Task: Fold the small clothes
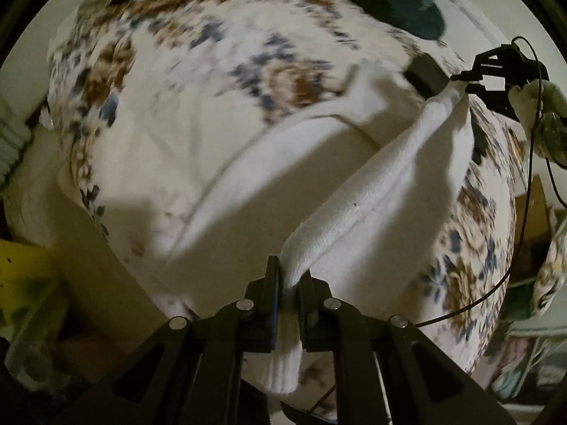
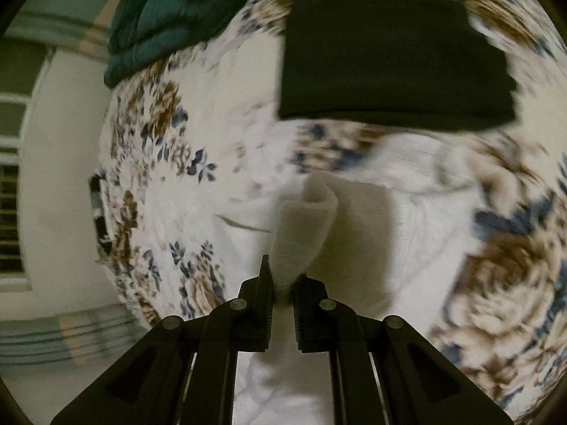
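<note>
Pinching white knit sock taut | left gripper, right gripper both clenched (ribbed ends) | floral bedspread

No text, label, brand, number or sign can be read in either wrist view. Both views are blurred, and the cloth surfaces in them carry only a flower pattern or plain colour, with no lettering to make out.
</note>
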Action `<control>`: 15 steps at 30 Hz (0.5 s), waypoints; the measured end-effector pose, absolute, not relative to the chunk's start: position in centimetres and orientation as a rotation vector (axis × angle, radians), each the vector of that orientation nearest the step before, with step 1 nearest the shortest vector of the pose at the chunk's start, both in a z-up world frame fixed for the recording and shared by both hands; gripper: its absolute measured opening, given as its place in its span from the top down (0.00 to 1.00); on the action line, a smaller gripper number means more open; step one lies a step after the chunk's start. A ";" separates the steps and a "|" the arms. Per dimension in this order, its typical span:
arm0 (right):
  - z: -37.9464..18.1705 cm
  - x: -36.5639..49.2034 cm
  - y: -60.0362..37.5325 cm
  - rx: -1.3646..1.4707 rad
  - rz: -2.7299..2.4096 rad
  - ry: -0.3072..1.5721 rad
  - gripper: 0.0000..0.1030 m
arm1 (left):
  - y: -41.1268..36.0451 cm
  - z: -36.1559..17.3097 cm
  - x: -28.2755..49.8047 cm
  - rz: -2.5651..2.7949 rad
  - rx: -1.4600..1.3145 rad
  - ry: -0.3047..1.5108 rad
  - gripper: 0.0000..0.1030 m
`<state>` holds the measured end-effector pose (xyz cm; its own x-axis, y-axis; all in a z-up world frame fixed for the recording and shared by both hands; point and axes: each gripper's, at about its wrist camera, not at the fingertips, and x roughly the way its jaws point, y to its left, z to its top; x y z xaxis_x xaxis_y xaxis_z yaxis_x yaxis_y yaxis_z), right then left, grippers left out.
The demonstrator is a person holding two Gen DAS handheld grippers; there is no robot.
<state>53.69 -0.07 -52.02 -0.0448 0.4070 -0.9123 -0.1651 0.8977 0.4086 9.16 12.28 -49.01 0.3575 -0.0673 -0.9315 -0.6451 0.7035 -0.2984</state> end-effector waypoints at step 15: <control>-62.9 52.6 15.0 -0.003 0.363 1.696 0.74 | 21.0 -59.6 6.3 0.344 -0.944 1.291 0.77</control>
